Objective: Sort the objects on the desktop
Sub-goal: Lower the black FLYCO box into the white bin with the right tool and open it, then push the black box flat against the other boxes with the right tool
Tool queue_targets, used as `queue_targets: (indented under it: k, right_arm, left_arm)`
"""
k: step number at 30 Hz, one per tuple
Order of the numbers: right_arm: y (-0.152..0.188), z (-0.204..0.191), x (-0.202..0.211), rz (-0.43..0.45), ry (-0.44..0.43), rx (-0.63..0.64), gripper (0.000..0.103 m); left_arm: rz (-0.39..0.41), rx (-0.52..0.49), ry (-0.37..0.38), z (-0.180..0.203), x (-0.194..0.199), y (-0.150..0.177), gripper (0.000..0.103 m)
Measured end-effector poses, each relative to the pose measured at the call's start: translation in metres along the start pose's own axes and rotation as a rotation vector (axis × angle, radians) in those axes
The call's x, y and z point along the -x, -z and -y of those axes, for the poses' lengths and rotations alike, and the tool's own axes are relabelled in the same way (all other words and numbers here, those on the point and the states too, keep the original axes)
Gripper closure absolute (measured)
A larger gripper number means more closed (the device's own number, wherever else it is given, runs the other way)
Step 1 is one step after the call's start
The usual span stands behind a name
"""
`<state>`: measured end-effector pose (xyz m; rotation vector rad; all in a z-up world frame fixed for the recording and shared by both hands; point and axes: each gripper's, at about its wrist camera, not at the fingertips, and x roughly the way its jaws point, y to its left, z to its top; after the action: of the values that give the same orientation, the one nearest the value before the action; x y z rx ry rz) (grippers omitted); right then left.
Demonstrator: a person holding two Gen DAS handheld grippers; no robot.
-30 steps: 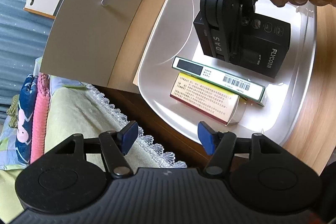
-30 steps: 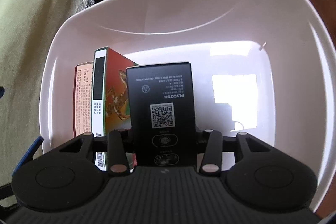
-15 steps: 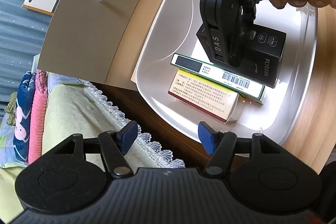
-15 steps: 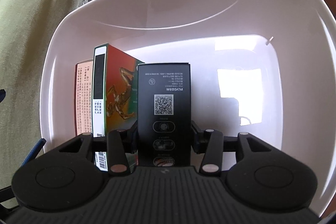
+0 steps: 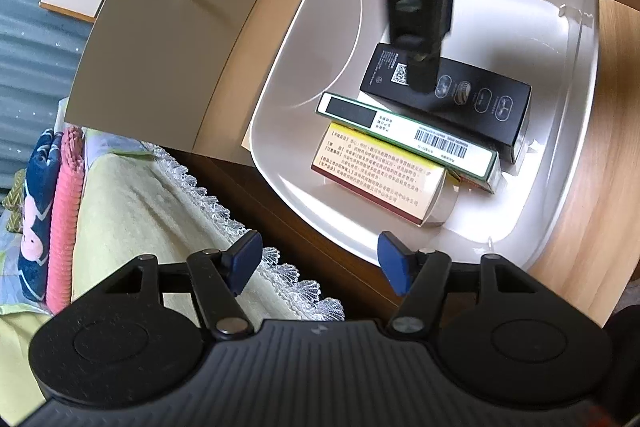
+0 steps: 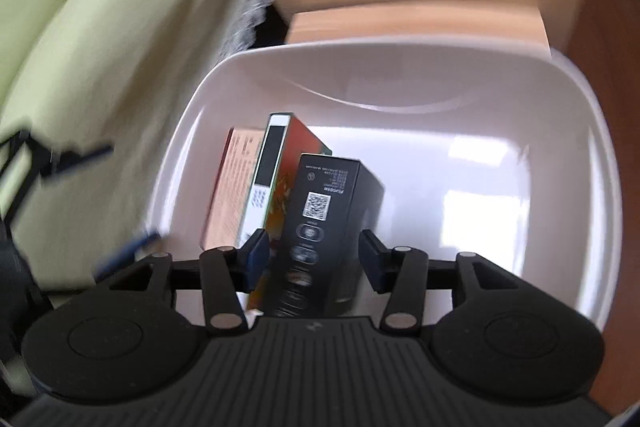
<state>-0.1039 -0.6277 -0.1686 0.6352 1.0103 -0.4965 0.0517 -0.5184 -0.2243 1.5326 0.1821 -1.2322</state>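
Inside the white bin on the wooden worktop, three boxes side by side: black box, green-edged box, yellow-red box. Right claw above the black box, fingers spread apart, touching nothing. Left claw released too, empty, near the bin's rim over a yellow-green cloth.

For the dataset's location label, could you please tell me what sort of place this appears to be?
Probably a bedroom at home. A white tub holding boxes sits on a wooden bedside-style surface, next to a lace-edged yellow-green bed cover and folded towels or blankets.
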Motion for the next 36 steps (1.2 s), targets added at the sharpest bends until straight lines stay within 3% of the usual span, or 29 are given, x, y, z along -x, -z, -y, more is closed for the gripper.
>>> queue_targets:
  k: [4, 6, 17, 24, 30, 36]
  right_arm:
    - [-0.005, -0.009, -0.001, -0.08, 0.014, 0.189, 0.054]
    - [0.005, -0.008, -0.001, -0.142, 0.003, 0.229, 0.054]
    - [0.02, -0.018, -0.014, -0.27, -0.019, 0.421, 0.053]
    - [0.025, -0.025, -0.024, -0.281, 0.033, 0.575, 0.054]
    - [0.021, -0.03, -0.027, -0.251, 0.001, 0.69, 0.053]
    - [0.014, -0.028, -0.025, -0.258, 0.005, 0.724, 0.053]
  left_arm:
    - [0.002, 0.006, 0.002, -0.001, 0.001, 0.001, 0.037]
    - [0.002, 0.009, 0.001, -0.001, 0.001, 0.001, 0.037]
    - [0.004, 0.036, 0.005, -0.005, 0.001, 0.002, 0.036]
    - [0.003, 0.028, 0.006, -0.003, 0.0, 0.001, 0.036]
    - [0.002, 0.028, 0.01, -0.003, 0.0, -0.001, 0.035]
    - [0.001, 0.03, 0.011, -0.003, -0.001, -0.001, 0.035]
